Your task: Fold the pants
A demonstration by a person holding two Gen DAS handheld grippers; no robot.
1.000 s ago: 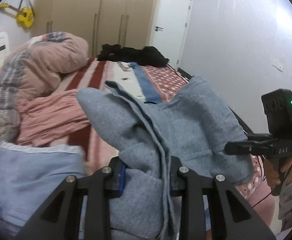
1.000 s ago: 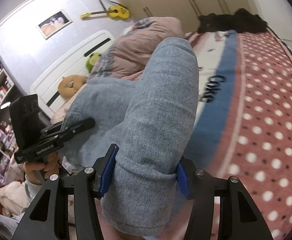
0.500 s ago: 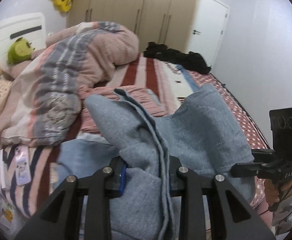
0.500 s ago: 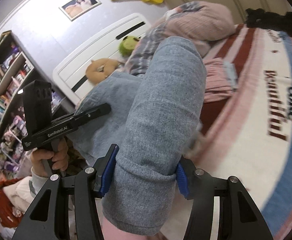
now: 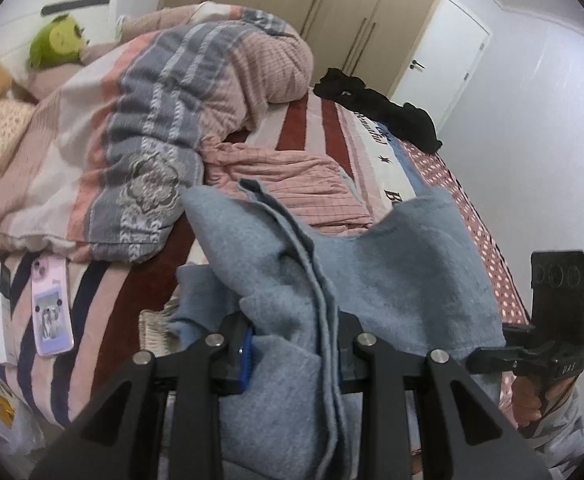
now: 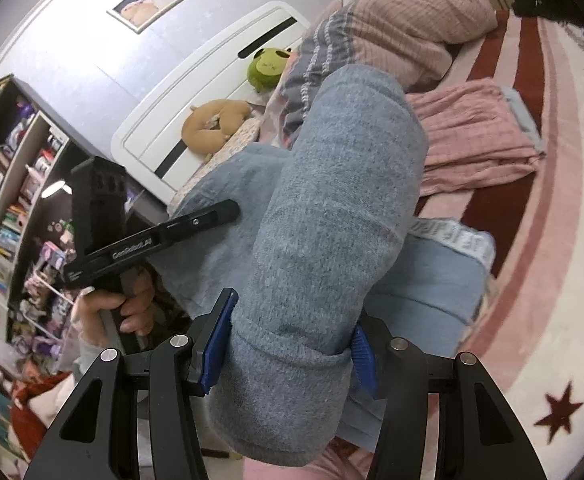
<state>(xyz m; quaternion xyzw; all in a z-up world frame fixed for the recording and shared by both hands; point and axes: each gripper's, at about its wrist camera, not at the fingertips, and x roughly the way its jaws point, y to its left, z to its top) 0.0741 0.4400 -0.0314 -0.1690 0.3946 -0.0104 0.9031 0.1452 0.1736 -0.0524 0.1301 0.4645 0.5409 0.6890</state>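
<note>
The folded grey-blue pants (image 5: pixel 392 272) hang in the air above the bed, held at both ends. My left gripper (image 5: pixel 292 350) is shut on a bunch of layered fabric edges. My right gripper (image 6: pixel 287 354) is shut on a thick rolled end of the same pants (image 6: pixel 332 216). In the left wrist view the right gripper (image 5: pixel 492 354) shows at the far right, held by a hand. In the right wrist view the left gripper (image 6: pixel 231 210) reaches into the pants from the left, with a hand below it.
A pink and grey quilt (image 5: pixel 163 120) is heaped on the striped bed (image 5: pixel 312 128). Folded pink cloth (image 5: pixel 292 184), a folded light blue garment (image 6: pixel 432 280), a black garment (image 5: pixel 380 108), a pink phone (image 5: pixel 49 308) and plush toys (image 6: pixel 267 68) lie there. Shelves (image 6: pixel 7 208) stand left.
Both grippers have carried the pants sideways along the bed toward the headboard end. The quilt, plush toys and phone have come into view. Both grips hold unchanged.
</note>
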